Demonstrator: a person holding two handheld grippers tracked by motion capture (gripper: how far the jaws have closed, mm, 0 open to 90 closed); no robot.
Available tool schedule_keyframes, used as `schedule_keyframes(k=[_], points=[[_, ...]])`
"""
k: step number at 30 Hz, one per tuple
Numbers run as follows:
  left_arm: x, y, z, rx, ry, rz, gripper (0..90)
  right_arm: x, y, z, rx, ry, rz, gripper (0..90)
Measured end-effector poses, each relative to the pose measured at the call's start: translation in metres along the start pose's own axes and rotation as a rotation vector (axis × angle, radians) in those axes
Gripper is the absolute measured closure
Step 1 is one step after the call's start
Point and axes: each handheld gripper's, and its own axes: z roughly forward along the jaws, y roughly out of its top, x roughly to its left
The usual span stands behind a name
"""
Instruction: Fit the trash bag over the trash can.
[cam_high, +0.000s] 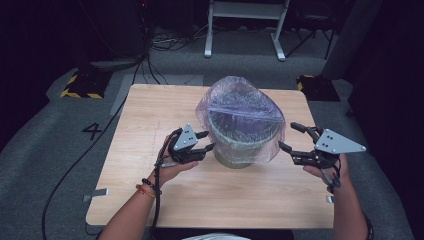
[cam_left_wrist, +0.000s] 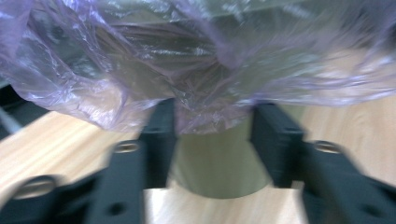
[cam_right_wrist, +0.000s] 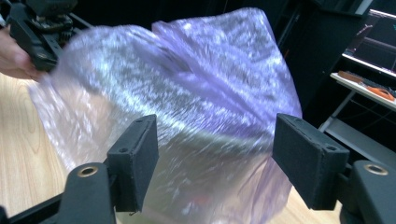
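High view: I see a grey-green round plastic bin (cam_high: 243, 141) standing near the middle of the light wooden desk (cam_high: 150, 200), with a thin translucent purple plastic bag (cam_high: 235, 107) pulled down over its rim and hanging loose round its sides.
Left claw: my left claw (cam_high: 206, 141) sits just left of the bin, its jaws partly open and pointing at the wall; in the left gripper view the bag's lower edge (cam_left_wrist: 196, 116) droops between the jaws, but through the blur I cannot tell whether the pads press on it.
Right claw: my right claw (cam_high: 289, 137) hangs just right of the bin, clear of it, jaws standing wide with nothing between them; the right gripper view looks across at the bag (cam_right_wrist: 187, 93) with the pads (cam_right_wrist: 135, 154) well off the film.
Done: I judge the lining mostly in place, since the bag covers the rim all round and drapes outside.
Left: the film is still baggy and crumpled, so I expect smoothing or tucking the skirt remains.
Surface: pale wood-grain top, otherwise bare around the bin.
Room: dark, grey carpet (cam_high: 50, 150), black cables (cam_high: 65, 175) trailing at the left, yellow-and-black striped floor blocks (cam_high: 80, 87) far left and right, a white metal frame (cam_high: 245, 25) at the far side.
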Motion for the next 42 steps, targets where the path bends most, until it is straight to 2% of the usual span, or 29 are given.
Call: schedule_keyframes(k=[1,2,4,6,8,9,10,11,13,17,18,21,23,25,26,27,30,31,32,40,42], points=[[0.0,0.0,0.0,0.003,0.001,0.006,71.0,-0.003,0.003,0.002,-0.002,0.0,0.002,31.8],[0.001,0.0,0.0,0.005,0.001,0.009,71.0,-0.003,0.003,0.002,-0.002,0.0,0.002,31.8],[0.003,0.0,0.002,0.012,0.005,0.014,82.2,-0.011,0.007,0.007,-0.006,-0.003,0.013,32.2],[0.004,0.0,0.004,0.019,0.004,0.016,89.1,-0.019,0.009,0.015,0.016,-0.003,0.019,32.1],[0.004,-0.001,0.006,0.031,0.004,0.027,89.9,-0.025,0.011,0.024,0.04,-0.01,0.015,32.0],[0.004,-0.001,0.006,0.037,0.006,0.032,90.0,-0.03,0.012,0.033,0.075,0.016,0.007,31.5],[0.004,-0.001,0.007,0.038,0.007,0.034,90.0,-0.03,0.012,0.033,0.075,0.016,0.007,31.5],[0.005,-0.001,0.007,0.038,0.007,0.037,90.0,-0.032,0.012,0.038,0.098,0.0,-0.006,33.0],[0.005,-0.001,0.007,0.04,0.008,0.039,90.0,-0.036,0.011,0.047,0.121,0.003,0.012,39.3],[0.008,-0.001,0.006,0.033,0.0,0.025,90.0,-0.041,0.007,0.058,0.121,0.03,0.058,64.4],[0.008,-0.001,0.006,0.038,0.005,0.028,90.0,-0.041,0.007,0.059,0.127,0.022,0.055,71.6],[0.009,-0.003,0.009,0.064,0.005,0.036,90.0,-0.042,0.006,0.062,0.117,0.012,0.074,83.2],[0.009,-0.004,0.01,0.08,0.0,0.042,90.0,-0.043,0.006,0.063,0.115,-0.013,0.084,87.6],[0.008,-0.005,0.013,0.106,-0.008,0.054,90.0,-0.047,0.005,0.064,0.102,-0.022,0.113,89.3],[0.007,-0.006,0.014,0.114,-0.012,0.058,90.0,-0.051,0.003,0.064,0.094,-0.047,0.137,89.8],[0.007,-0.007,0.015,0.123,-0.012,0.065,90.0,-0.051,0.003,0.064,0.094,-0.047,0.137,89.8],[0.008,-0.01,0.018,0.133,-0.02,0.058,90.0,-0.058,0.0,0.064,0.086,-0.087,0.175,90.0],[0.008,-0.01,0.018,0.134,-0.02,0.049,90.0,-0.063,-0.003,0.065,0.076,-0.113,0.217,90.0],[0.008,-0.011,0.018,0.135,-0.019,0.049,90.0,-0.063,-0.003,0.065,0.076,-0.113,0.217,90.0],[0.01,-0.014,0.019,0.143,-0.015,0.046,90.0,-0.084,-0.022,0.077,0.112,-0.229,0.322,90.0],[0.01,-0.015,0.02,0.148,-0.018,0.046,90.0,-0.089,-0.029,0.081,0.124,-0.238,0.347,89.9]])
